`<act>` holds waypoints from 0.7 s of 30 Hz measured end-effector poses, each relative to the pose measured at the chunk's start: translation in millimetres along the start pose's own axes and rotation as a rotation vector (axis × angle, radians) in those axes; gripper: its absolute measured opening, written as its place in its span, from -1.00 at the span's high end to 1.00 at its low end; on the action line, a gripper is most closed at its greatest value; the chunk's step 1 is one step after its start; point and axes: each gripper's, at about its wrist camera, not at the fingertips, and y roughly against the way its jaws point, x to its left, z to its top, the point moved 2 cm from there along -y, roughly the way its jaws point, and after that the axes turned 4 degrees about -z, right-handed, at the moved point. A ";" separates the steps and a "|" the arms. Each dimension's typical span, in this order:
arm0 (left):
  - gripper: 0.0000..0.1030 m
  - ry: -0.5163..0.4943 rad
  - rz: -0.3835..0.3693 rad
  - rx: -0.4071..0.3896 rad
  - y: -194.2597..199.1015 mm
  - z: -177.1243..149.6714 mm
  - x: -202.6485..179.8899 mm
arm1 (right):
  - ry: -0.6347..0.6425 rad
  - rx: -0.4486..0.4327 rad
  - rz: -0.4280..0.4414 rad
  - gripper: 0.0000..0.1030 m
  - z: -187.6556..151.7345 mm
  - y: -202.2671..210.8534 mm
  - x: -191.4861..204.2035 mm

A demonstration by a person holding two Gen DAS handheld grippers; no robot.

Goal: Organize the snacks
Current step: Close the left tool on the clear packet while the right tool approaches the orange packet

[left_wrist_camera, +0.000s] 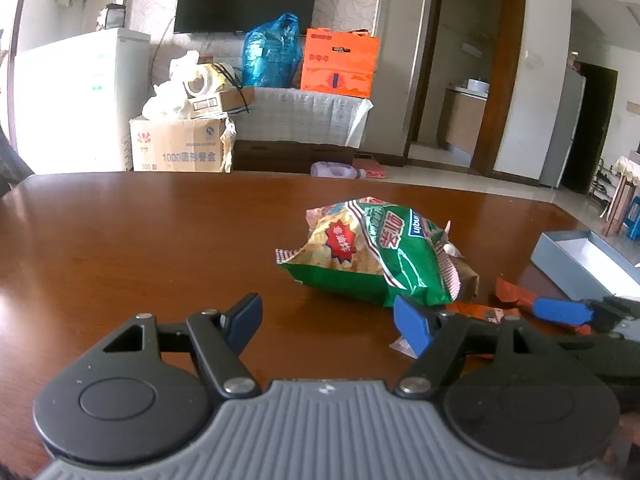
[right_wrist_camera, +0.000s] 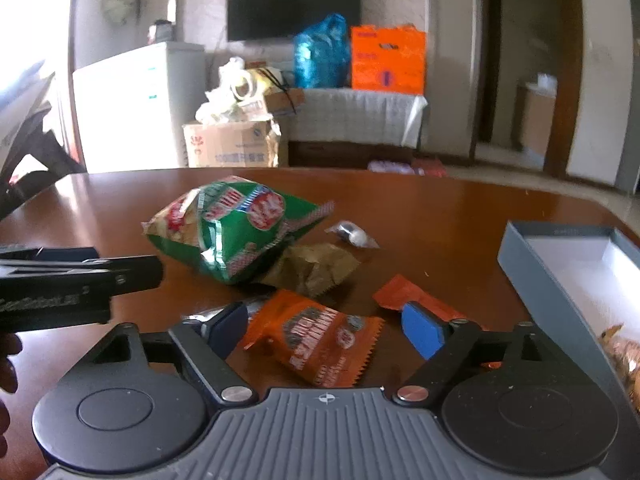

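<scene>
A green chip bag (left_wrist_camera: 372,248) (right_wrist_camera: 236,228) lies on the brown table (left_wrist_camera: 140,248), just beyond my left gripper (left_wrist_camera: 330,322), which is open with nothing between its fingers. My right gripper (right_wrist_camera: 326,330) stands open around an orange snack packet (right_wrist_camera: 316,336) that lies flat on the table; its pads do not press on it. A second orange packet (right_wrist_camera: 404,294) (left_wrist_camera: 516,292) lies by the right finger. A brown packet (right_wrist_camera: 316,268) sits partly under the chip bag. A small clear-wrapped candy (right_wrist_camera: 354,236) lies behind it.
An open grey box (right_wrist_camera: 560,280) (left_wrist_camera: 576,260) stands at the table's right edge, with a gold-wrapped snack (right_wrist_camera: 624,356) inside. The left gripper's body (right_wrist_camera: 80,280) reaches in from the left of the right wrist view. Cardboard boxes, a fridge and a TV stand beyond the table.
</scene>
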 end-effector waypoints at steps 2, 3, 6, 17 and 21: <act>-0.42 -0.012 -0.005 0.004 -1.6 -1.6 -3.0 | -0.017 0.033 0.025 -0.50 -1.2 -4.6 -3.6; -0.42 -0.015 -0.010 0.008 -2.8 -2.1 -4.6 | -0.018 0.051 0.036 -0.51 -2.0 -6.6 -3.8; -0.42 -0.030 -0.021 0.013 -5.1 -3.6 -8.2 | 0.026 0.072 0.052 -0.60 -2.7 -9.6 0.2; -0.42 -0.082 -0.089 0.026 -14.9 -7.5 -30.9 | 0.091 0.057 0.103 0.04 -6.2 4.3 -4.5; -0.42 -0.109 -0.110 0.042 -22.9 -9.4 -43.8 | 0.113 0.060 0.119 0.16 -11.0 15.0 -14.1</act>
